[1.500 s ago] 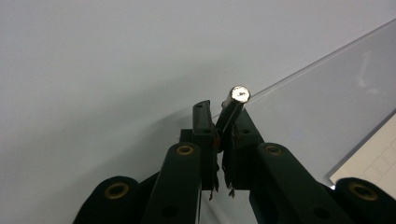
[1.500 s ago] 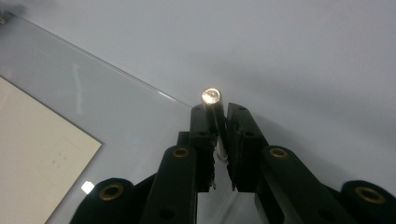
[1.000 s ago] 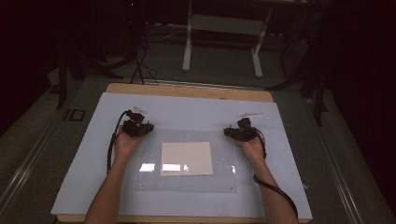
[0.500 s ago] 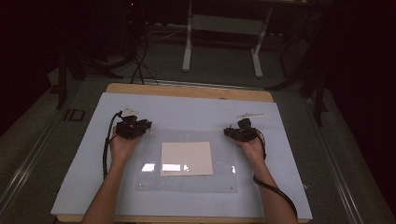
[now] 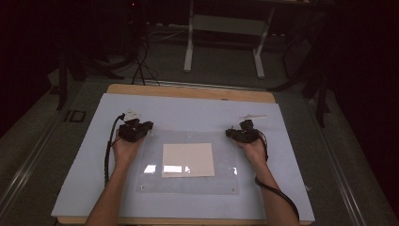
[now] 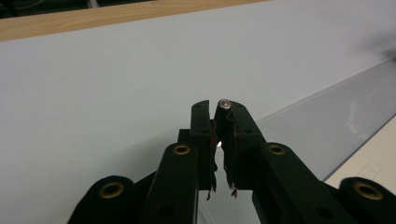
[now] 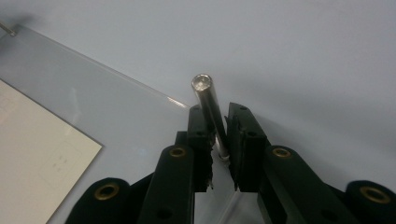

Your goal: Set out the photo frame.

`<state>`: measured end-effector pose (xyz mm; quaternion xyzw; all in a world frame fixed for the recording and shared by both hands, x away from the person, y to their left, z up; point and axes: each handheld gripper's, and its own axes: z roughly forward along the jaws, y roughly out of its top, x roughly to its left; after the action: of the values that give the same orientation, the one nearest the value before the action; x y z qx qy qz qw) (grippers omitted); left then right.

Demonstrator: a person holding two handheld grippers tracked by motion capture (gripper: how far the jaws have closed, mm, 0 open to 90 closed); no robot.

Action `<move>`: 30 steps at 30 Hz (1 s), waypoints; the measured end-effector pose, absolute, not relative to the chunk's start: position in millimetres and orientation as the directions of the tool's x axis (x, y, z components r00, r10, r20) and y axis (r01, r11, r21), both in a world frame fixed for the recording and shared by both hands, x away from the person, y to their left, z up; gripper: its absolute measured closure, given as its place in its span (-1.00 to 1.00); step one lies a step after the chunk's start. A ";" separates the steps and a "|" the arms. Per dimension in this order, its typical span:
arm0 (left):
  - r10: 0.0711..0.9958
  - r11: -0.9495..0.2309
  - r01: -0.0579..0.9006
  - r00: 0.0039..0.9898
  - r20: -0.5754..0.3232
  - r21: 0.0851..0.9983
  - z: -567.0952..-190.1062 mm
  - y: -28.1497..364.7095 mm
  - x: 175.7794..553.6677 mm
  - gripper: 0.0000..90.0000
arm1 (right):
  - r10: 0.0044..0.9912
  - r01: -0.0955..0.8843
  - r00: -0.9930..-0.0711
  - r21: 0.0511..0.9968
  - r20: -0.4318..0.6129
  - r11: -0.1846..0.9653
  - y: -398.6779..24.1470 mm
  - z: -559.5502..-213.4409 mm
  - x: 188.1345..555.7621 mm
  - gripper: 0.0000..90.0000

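My left gripper [image 5: 135, 129] rests on the pale blue mat [image 5: 188, 113], just off the left edge of a clear plastic sheet [image 5: 155, 181]. In the left gripper view the left gripper [image 6: 218, 105] has just been closing and is shut on a short metal pin [image 6: 224, 103], whose round end pokes out at the tips. My right gripper [image 5: 242, 133] sits at the sheet's far right corner. In the right gripper view the right gripper [image 7: 218, 109] is shut on a longer metal rod [image 7: 204, 86] that sticks out past the tips. A cream paper [image 5: 188, 160] lies under the sheet.
The mat covers a wooden table [image 5: 188, 92] whose far edge shows bare. Small fasteners mark the sheet's corners [image 7: 9, 30]. A thin pale strip [image 5: 254, 116] lies on the mat beyond the right gripper. A metal stand [image 5: 223, 23] and cables are on the dark floor behind.
The left hand shifted a little to the left and came back toward the sheet's edge. The right hand has kept still with its rod.
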<state>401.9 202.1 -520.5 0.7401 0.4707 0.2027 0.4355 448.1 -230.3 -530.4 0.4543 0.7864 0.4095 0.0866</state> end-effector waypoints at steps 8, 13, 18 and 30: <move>0.873 -0.181 0.514 0.477 -0.104 0.838 -521.2 202.4 401.3 0.85 | 0.789 0.639 -0.570 0.727 0.229 0.251 -230.3 -530.4 446.5 0.72; 0.873 -0.165 0.515 0.473 -0.118 0.841 -522.3 202.9 401.2 0.85 | 0.804 0.594 -0.568 0.763 0.174 0.255 -232.5 -524.4 439.3 0.61; 0.873 -0.165 0.518 0.473 -0.120 0.840 -522.3 203.1 401.5 0.85 | 0.801 0.548 -0.582 0.796 0.143 0.256 -234.9 -517.3 434.6 0.59; 0.872 -0.159 0.520 0.473 -0.128 0.839 -522.9 204.0 401.9 0.85 | 0.794 0.481 -0.596 0.845 0.120 0.234 -237.6 -518.1 426.6 0.70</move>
<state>401.9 204.0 -522.9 0.7350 0.4735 0.1983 0.4429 426.6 -237.6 -518.1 0.4159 0.7666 0.4585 0.1705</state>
